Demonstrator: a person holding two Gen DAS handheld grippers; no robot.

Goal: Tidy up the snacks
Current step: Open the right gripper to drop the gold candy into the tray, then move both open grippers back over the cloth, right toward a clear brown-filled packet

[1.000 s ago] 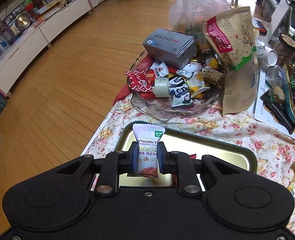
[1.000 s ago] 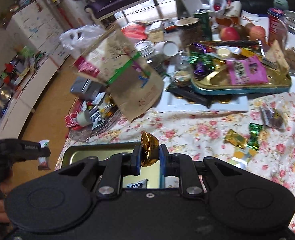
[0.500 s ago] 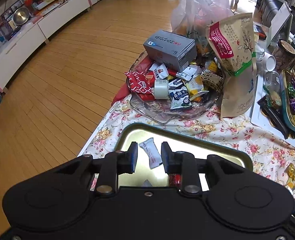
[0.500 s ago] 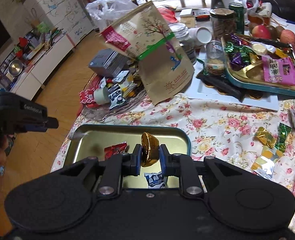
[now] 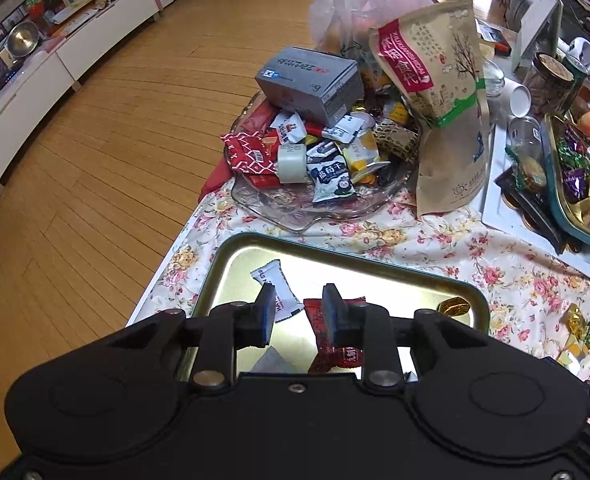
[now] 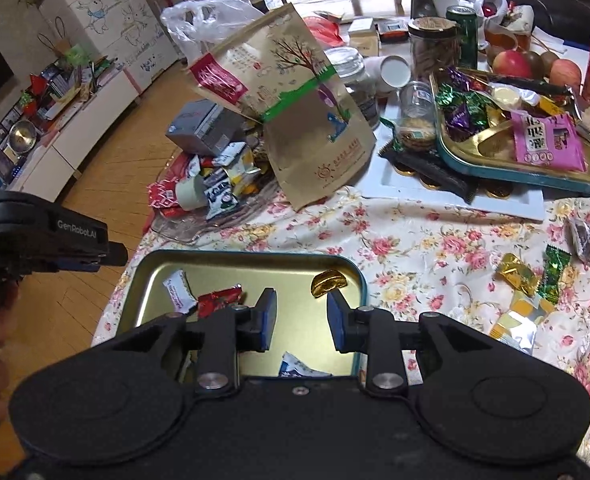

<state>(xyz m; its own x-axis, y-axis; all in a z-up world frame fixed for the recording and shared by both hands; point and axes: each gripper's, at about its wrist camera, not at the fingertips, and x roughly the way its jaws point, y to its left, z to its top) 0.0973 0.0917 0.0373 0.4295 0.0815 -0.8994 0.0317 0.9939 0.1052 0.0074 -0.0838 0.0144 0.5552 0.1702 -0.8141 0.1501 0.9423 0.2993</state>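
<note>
A gold metal tray [image 5: 375,264] [image 6: 235,260] lies on the floral cloth at the table's near left corner. In it lie a white hawthorn packet [image 5: 279,290] [image 6: 179,290], a red packet [image 5: 337,344] [image 6: 219,300], a gold ingot candy [image 6: 329,281] [image 5: 455,306] and a blue-white packet [image 6: 295,368]. My left gripper [image 5: 298,312] is open and empty above the tray; it also shows at the left in the right wrist view [image 6: 75,256]. My right gripper [image 6: 300,320] is open and empty just above the tray, near the gold candy.
A glass dish [image 5: 279,204] piled with snacks and a grey box [image 5: 311,80] stands behind the tray. A brown paper pouch [image 6: 295,108] leans beside it. A second tray of sweets [image 6: 495,160] is at the right. Loose candies [image 6: 531,276] lie on the cloth. The table edge drops to wooden floor on the left.
My left gripper opened and dropped the white hawthorn packet into the tray. My right gripper then opened and let the gold candy fall into the tray's far right corner.
</note>
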